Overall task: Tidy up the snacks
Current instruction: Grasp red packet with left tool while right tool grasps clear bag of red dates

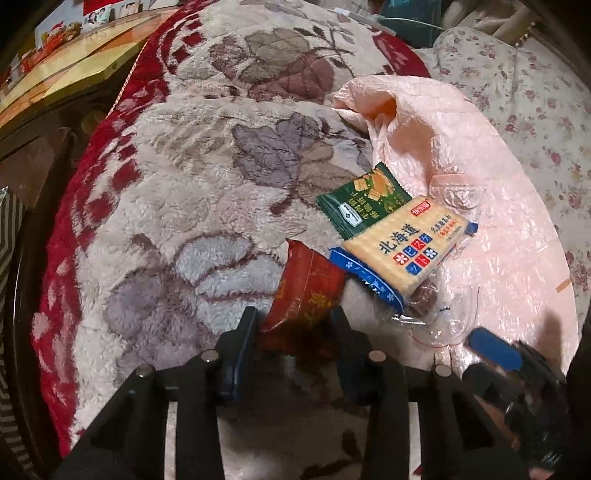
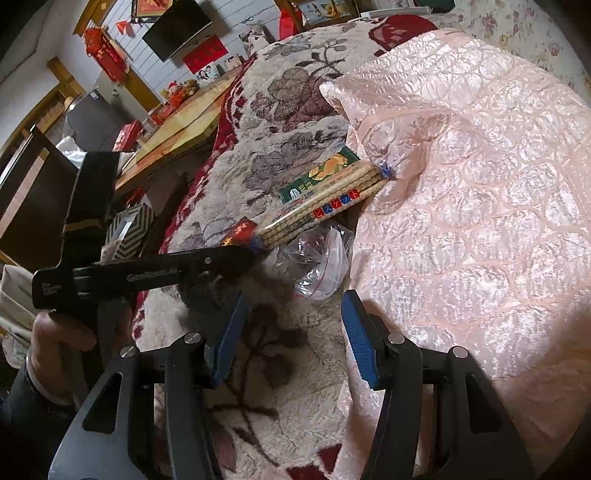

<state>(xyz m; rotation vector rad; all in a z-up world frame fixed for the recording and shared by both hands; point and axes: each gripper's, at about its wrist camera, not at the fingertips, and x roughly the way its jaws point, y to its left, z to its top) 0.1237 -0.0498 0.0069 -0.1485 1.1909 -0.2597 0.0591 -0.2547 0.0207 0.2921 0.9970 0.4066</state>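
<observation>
Red snack packet (image 1: 308,295) sits between the left gripper's (image 1: 295,321) fingers, pads pressed on its lower end; gold characters on it, not readable. It lies on the fluffy floral blanket (image 1: 177,221), upper corner touching the cracker pack (image 1: 400,247). Cracker pack: yellow with blue ends, reads 北海道 plus katakana tiles, small red text too small to tell. It overlaps a green biscuit packet (image 1: 360,201) with a cracker photo and yellow lettering, unreadable. Both rest at the edge of a pink quilted cover (image 1: 498,221). A clear zip bag (image 2: 319,264) with a red seal line lies crumpled just below the cracker pack, beside the red packet.

Right gripper (image 2: 291,325) hovers over the blanket near the zip bag, blue pads apart, nothing between them. From the right wrist view the left gripper (image 2: 243,256) reaches in from the left, a hand (image 2: 64,332) on its grip, angled down steeply. Wooden table (image 2: 184,118) and a wall TV (image 2: 177,27) in the background.
</observation>
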